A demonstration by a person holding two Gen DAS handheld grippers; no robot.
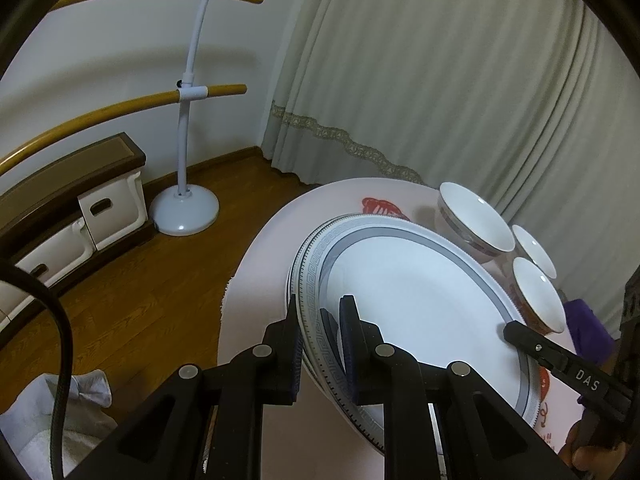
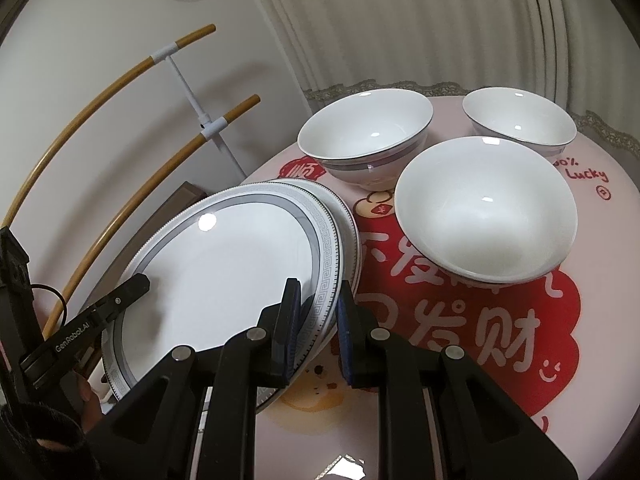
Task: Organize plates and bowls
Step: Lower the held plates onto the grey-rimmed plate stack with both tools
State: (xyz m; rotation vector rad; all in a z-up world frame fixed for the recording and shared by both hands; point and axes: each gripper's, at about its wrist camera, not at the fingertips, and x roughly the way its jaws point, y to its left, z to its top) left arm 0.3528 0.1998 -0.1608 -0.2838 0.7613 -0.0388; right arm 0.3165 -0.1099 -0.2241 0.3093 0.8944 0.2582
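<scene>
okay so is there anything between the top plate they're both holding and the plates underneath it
Nothing visible does. The top plate, pinched at opposite rims by the left gripper and right gripper, sits directly over the lower plates. The bowls stand off beside the stack.

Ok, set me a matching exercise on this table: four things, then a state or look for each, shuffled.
Things:
1. top plate
2. nearest bowl
3. table cover
4. curtain

States:
A. pink with red print
B. clamped at opposite edges by the left tongs and right tongs
C. upright and empty
D. hanging, with a lace trim

Pairs: 1-B, 2-C, 3-A, 4-D
</scene>
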